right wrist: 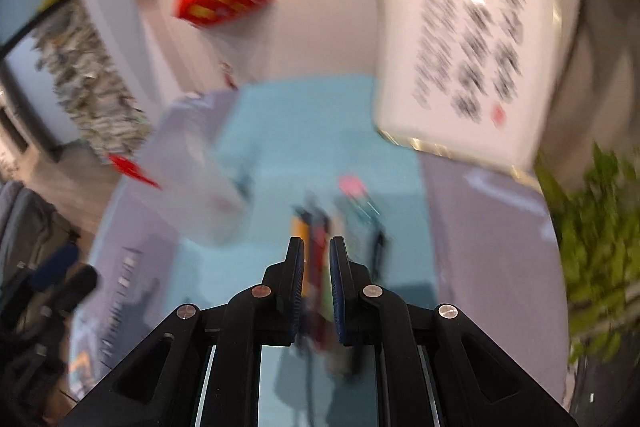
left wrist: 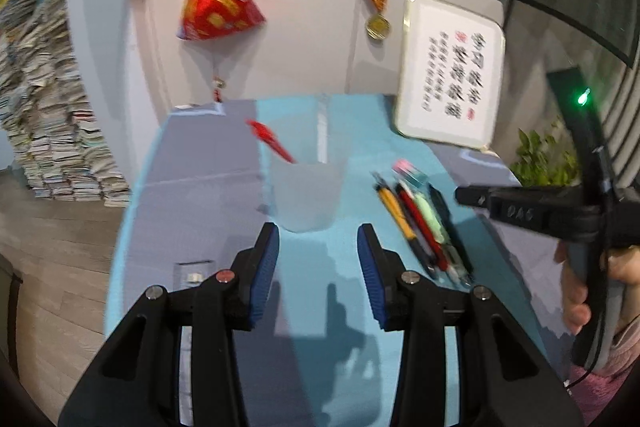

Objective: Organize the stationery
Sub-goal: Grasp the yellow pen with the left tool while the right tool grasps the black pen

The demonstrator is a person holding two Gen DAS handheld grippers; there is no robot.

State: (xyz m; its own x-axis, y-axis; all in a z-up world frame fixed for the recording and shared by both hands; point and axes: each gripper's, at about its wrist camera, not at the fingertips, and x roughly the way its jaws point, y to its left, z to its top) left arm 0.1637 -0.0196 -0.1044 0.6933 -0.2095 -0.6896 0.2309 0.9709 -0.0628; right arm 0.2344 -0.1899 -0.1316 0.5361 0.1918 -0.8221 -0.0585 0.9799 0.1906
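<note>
From the left wrist, the left tool (left wrist: pixel 318 239) has its jaws wide apart with nothing between them; just ahead stands a translucent cup (left wrist: pixel 305 195) on the blue and grey surface (left wrist: pixel 200 167), with 1 red pen (left wrist: pixel 270 140) leaning out of it; to the right of the cup lies a row of pens (left wrist: pixel 424 223) side by side.

From the right wrist, the picture is blurred; the right tool (right wrist: pixel 317 253) has its jaws narrowly apart above the pens, and I cannot tell if they clamp one; the cup (right wrist: pixel 200 183) stands to the left.
</note>
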